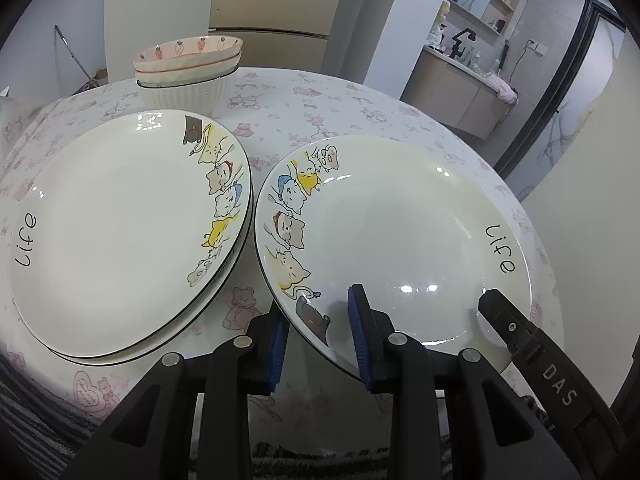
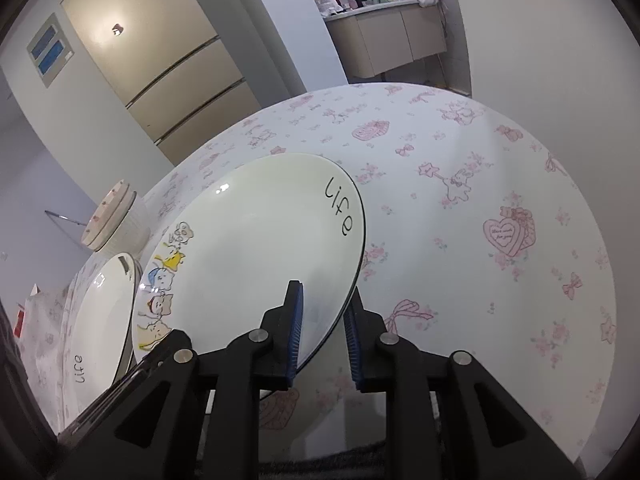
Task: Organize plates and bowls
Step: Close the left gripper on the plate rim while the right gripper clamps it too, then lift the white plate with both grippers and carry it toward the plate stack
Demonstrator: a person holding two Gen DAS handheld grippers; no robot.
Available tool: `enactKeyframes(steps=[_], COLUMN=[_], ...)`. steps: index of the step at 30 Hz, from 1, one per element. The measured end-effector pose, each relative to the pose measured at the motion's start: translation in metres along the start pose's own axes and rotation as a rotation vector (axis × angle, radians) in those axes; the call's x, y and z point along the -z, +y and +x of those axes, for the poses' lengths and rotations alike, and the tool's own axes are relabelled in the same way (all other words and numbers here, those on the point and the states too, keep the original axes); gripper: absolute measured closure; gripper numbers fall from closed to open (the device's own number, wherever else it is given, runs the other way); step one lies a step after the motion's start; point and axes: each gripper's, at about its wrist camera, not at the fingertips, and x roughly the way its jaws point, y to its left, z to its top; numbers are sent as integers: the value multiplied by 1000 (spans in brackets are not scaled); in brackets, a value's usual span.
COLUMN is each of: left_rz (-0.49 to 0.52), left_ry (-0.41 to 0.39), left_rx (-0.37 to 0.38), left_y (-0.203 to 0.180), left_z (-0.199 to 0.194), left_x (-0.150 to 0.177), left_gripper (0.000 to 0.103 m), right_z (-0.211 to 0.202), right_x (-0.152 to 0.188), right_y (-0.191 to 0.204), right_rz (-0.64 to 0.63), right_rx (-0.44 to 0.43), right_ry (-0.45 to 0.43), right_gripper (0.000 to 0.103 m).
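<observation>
A white plate (image 1: 400, 220) with cartoon cats and the word "life" is tilted, its near edge raised off the table. My left gripper (image 1: 320, 338) is shut on the near rim, one blue pad under the rim and the other on top. My right gripper (image 2: 324, 336) straddles the rim of the same plate (image 2: 260, 240). One of its pads lies over the plate's face, and a narrow gap shows beside the other, so it stands open. One right finger (image 1: 504, 320) shows on the plate's right side. A stack of matching plates (image 1: 120, 220) lies to the left.
Pink strawberry bowls (image 1: 188, 56) sit nested in a white ribbed bowl (image 1: 184, 96) at the far side of the round table (image 1: 320, 104), which has a floral cloth. The table's right half (image 2: 480, 160) is bare cloth. A fridge and a vanity counter stand beyond.
</observation>
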Motion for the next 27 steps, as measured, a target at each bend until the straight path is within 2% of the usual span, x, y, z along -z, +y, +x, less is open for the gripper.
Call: enactKeyframes(steps=[6, 10, 16, 20, 27], left_rz=[32, 10, 7, -26, -43], left_ry=[-64, -65, -101, -77, -131], left_rx=[11, 39, 37, 42, -13], left_y=[-4, 3, 11, 27, 57], left_z=[-25, -38, -58, -66, -84], left_x=[-3, -6, -9, -15, -18], left_gripper=[72, 72, 72, 72, 72], right_z=[-19, -33, -46, -50, -45], right_x=[-2, -5, -5, -4, 6], right_y=[7, 12, 30, 45, 81], right_rz=[-14, -11, -54, -66, -111], right_rx=[-2, -20, -27, -37, -75], right_ry=[-39, -68, -91, -99, -82], right_gripper=[83, 83, 83, 83, 83])
